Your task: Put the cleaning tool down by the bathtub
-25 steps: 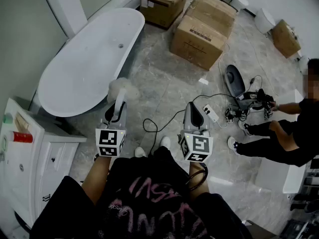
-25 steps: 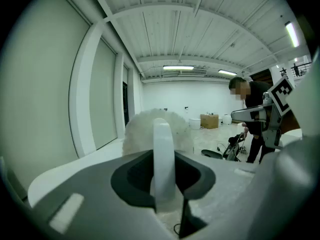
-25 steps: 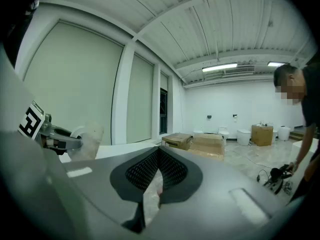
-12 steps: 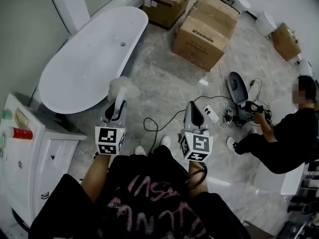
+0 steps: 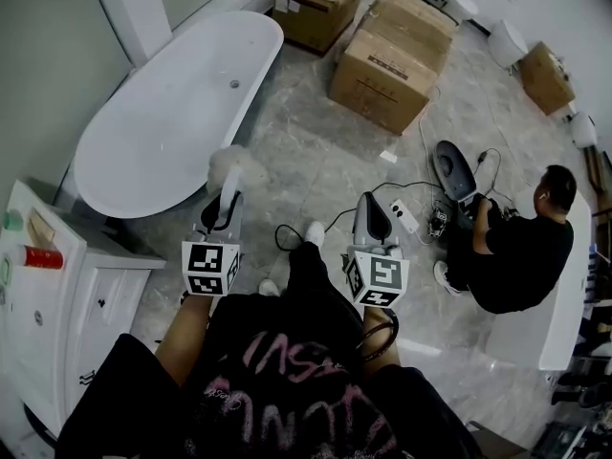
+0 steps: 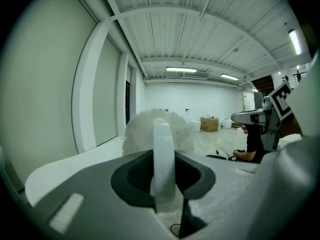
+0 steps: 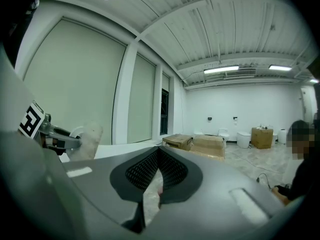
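A cleaning tool with a fluffy white head (image 5: 232, 167) and a white handle (image 6: 163, 164) is clamped in my left gripper (image 5: 224, 208), which is shut on the handle. The head (image 6: 150, 129) sticks out past the jaws and hangs in the air near the foot end of the white freestanding bathtub (image 5: 172, 113). The left gripper (image 6: 164, 186) points level into the room. My right gripper (image 5: 371, 216) is held beside it, about a forearm to the right, over the marble floor. The right gripper (image 7: 154, 186) is shut with nothing in it.
A white vanity cabinet (image 5: 38, 295) stands at my left. Two cardboard boxes (image 5: 392, 65) (image 5: 320, 3) sit beyond the tub. A black cable, a power strip (image 5: 406, 220) and a dark device (image 5: 452, 165) lie on the floor. A person in black (image 5: 516, 247) crouches at the right.
Both grippers have stayed almost still, the tool held throughout. The person at the right has turned and crouched closer to the device. My foot has moved forward.
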`<state>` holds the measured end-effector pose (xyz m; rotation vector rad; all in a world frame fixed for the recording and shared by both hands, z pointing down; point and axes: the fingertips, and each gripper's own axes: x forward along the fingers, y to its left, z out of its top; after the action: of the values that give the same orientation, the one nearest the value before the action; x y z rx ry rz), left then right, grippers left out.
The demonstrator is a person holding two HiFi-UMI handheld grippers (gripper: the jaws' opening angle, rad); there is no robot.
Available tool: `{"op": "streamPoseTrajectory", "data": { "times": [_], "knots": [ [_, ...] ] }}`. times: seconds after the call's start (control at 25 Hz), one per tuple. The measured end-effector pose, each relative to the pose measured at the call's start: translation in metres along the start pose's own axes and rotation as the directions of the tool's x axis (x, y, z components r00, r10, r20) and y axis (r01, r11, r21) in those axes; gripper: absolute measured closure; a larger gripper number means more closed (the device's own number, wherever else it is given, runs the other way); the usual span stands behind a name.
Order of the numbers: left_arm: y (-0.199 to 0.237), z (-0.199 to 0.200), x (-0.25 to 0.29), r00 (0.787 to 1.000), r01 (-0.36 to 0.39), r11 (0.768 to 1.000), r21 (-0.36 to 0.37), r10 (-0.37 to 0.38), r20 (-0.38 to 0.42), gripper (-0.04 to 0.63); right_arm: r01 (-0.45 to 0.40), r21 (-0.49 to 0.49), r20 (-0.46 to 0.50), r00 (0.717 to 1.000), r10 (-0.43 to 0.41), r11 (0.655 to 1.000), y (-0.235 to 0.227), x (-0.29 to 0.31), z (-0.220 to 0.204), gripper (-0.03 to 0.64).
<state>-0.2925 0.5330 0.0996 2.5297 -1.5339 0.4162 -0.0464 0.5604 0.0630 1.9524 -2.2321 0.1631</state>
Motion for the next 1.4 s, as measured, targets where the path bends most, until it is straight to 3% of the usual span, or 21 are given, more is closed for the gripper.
{"op": "streamPoseTrajectory", "data": {
  "times": [0.48,0.92,1.4],
  "knots": [
    [0.006,-0.004,0.043,1.0,0.011,1.0,0.025,-0.011,-0.004,0.522,-0.054,0.0,0.002,0.999,0.054,0.999,-0.003,0.062,-0.012,0.609],
    [0.02,0.0,0.153,0.999,0.017,0.999,0.027,-0.016,-0.05,0.521,-0.056,0.018,-0.045,0.997,0.057,0.998,-0.051,0.155,-0.03,0.609],
    [0.023,0.008,0.261,0.988,0.011,1.0,0.008,-0.01,-0.153,0.52,-0.074,0.072,-0.14,0.987,0.083,0.995,-0.11,0.259,-0.053,0.609]
  ]
}}
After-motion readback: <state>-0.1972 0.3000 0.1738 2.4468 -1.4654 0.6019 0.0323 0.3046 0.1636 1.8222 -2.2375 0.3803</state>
